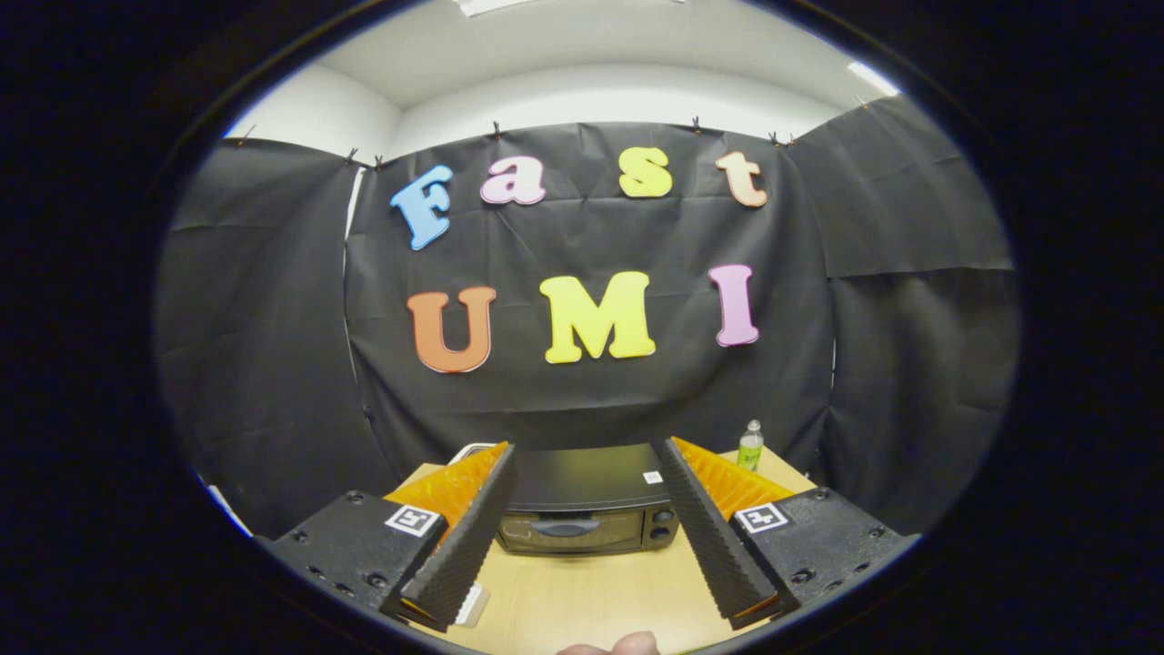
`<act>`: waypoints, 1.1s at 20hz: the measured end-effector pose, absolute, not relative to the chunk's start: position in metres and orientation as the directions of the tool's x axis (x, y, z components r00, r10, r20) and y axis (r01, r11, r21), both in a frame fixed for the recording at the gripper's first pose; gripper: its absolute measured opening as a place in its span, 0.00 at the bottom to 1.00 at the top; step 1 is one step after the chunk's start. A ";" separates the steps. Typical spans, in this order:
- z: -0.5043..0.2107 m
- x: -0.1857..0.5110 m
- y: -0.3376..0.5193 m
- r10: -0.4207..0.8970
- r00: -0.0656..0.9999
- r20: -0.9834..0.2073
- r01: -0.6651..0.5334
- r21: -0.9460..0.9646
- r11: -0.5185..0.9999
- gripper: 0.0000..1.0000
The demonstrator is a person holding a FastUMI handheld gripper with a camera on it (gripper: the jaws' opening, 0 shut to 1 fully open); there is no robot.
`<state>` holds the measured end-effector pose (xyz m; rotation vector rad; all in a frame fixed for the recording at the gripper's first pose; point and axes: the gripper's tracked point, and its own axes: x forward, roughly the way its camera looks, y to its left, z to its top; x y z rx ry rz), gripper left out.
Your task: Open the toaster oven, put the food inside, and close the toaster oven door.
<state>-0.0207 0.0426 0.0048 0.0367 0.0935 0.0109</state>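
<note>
The tongs [589,468] stand wide apart, holding nothing, above the counter [591,591]; the toaster oven [587,509] sits beyond them, door closed, a bottle [750,446] beside it

It was a recording booth set up in an office-like room: black cloth [582,382] hung clipped across white walls [309,114] under a ceiling light [871,77] at two o'clock, with a pale wooden table [591,591] at six o'clock.
</note>
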 end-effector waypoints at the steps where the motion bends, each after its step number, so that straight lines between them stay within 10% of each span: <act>1: 0.001 -0.020 0.042 0.013 0.995 -0.100 -0.009 0.039 0.999 1.00; 22: -0.014 -0.013 0.051 0.049 0.991 -0.123 -0.046 0.023 0.999 1.00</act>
